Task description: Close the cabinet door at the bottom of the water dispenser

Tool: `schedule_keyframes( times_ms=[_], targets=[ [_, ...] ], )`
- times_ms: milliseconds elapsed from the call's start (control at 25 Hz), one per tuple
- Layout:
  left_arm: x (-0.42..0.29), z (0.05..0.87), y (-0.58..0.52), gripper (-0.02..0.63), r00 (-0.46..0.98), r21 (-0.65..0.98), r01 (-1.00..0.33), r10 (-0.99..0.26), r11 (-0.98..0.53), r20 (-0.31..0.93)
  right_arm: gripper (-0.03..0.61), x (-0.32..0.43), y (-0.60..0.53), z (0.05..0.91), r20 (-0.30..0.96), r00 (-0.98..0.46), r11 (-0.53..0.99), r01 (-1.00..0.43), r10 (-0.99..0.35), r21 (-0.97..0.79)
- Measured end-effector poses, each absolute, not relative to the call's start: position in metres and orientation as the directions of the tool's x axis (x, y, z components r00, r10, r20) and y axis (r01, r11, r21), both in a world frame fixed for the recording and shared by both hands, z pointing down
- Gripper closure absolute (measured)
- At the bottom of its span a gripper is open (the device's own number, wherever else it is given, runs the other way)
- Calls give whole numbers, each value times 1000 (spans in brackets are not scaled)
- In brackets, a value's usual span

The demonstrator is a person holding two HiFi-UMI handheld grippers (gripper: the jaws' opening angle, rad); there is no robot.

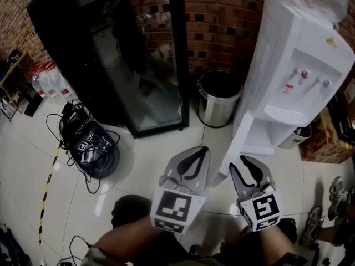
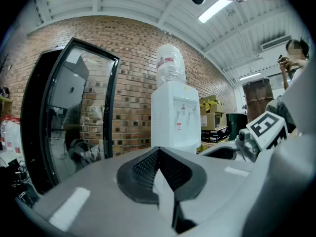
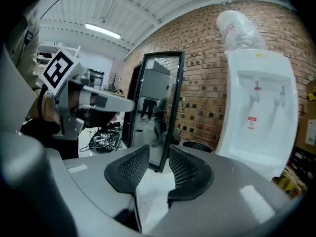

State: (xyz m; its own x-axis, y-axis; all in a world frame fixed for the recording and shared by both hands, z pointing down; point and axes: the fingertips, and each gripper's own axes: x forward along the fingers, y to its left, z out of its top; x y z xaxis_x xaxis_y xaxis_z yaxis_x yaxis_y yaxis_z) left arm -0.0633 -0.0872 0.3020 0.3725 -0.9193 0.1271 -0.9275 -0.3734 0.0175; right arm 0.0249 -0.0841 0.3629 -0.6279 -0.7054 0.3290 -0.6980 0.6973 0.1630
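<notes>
Overhead, one dispenser (image 1: 294,76) stands at the right beside one bin (image 1: 217,101), its single bottom door (image 1: 238,140) swung out toward the two claws. The left claw (image 1: 203,149) and right claw (image 1: 239,163) hang near it, so I judge the sound move is a flat push on the door's outer face near its free edge until it seats. Next, the left gripper view shows that claw's pads (image 2: 140,174) pressed together on nothing, with the dispenser and its two taps (image 2: 182,107) ahead, while the right gripper view shows that claw's pads (image 3: 131,169) spread wide and empty, with the dispenser to the right.
</notes>
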Motion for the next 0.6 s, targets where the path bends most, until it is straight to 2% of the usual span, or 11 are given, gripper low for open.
schedule_keyframes(
  times_ms=[280, 480, 600],
  targets=[
    [-65, 301, -94, 612, 378, 16, -925, -918, -379, 120, 445, -15, -79, 423, 470, -641, 784, -579, -607, 224],
    [-69, 310, -99, 614, 366, 7, -929, -919, -369, 147, 445, -11, -85, 455, 566, -589, 796, -561, -577, 227],
    [-72, 313, -103, 612, 359, 3, -932, -920, -363, 158, 452, -9, -86, 460, 578, -583, 799, -556, -570, 228]
  ],
)
